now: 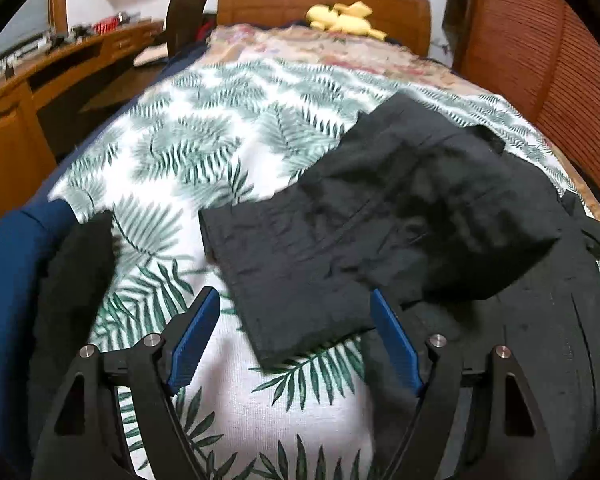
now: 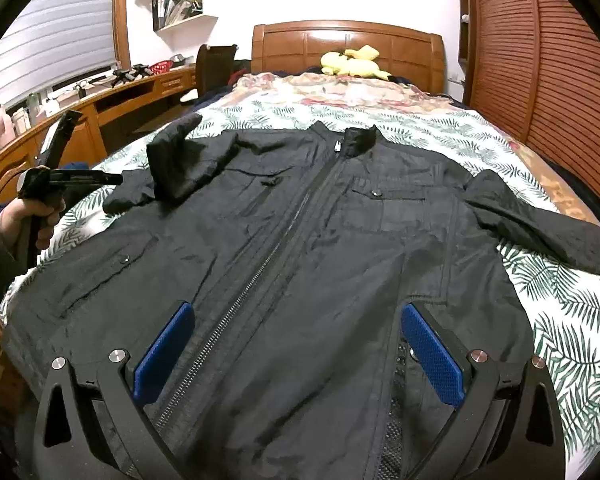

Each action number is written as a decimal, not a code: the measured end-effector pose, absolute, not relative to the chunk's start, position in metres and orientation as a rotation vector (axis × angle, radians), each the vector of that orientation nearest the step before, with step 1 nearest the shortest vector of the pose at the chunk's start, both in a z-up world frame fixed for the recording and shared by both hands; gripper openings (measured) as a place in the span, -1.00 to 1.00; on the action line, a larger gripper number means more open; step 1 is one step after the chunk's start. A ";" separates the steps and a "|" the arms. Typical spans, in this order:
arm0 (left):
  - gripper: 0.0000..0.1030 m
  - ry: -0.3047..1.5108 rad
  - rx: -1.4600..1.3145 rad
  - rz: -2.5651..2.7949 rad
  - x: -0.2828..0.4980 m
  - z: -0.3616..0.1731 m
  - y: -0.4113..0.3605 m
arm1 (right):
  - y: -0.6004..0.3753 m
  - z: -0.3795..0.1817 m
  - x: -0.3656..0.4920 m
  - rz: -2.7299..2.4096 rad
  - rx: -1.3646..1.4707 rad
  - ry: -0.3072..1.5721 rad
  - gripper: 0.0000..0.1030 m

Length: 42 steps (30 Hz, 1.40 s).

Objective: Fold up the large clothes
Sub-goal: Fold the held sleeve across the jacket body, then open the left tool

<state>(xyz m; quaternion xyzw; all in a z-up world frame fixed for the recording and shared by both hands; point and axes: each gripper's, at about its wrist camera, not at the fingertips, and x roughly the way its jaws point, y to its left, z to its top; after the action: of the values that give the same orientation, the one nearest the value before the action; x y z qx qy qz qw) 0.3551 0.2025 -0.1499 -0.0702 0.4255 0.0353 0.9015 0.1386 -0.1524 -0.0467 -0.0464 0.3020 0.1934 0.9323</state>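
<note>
A black jacket point(image 2: 308, 248) lies face up across the leaf-print bedspread point(image 2: 560, 320), zipper running away from the right gripper point(image 2: 296, 356), collar toward the wooden headboard point(image 2: 348, 46). That gripper's 2 blue pads point(image 2: 162, 354) stand spread wide above the jacket's lower front, gripping nothing; the zipper passes between them. One sleeve is folded in over the chest, the other trails out past the right jaw toward the bed's edge.

The left gripper point(image 1: 296, 340) hovers with jaws spread too, holding nothing. The folded sleeve's cuff point(image 1: 284, 280) lies just ahead, between its pads, with bare bedspread beyond it toward a yellow plush toy point(image 1: 342, 18). On the desk side, a red basket point(image 2: 161, 67) sits; its contents can't be made out.
</note>
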 end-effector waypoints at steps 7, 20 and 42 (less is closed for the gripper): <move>-0.12 0.979 -0.259 0.010 0.361 -0.180 0.213 | -0.151 -0.048 0.138 0.386 -0.108 0.639 0.99; -0.85 0.784 -0.101 -0.045 0.327 -0.073 0.142 | -0.187 -0.032 0.100 0.349 -0.065 0.591 0.99; -0.77 0.589 0.081 -0.189 0.250 0.046 0.001 | -0.262 -0.027 -0.003 0.301 0.041 0.473 0.99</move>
<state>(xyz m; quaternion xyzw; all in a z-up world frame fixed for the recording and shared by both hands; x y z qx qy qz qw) 0.2503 0.0007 0.0465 0.0399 0.2898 -0.0930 0.9517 -0.0034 -0.2618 -0.0270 0.0201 0.2334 0.1485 0.9608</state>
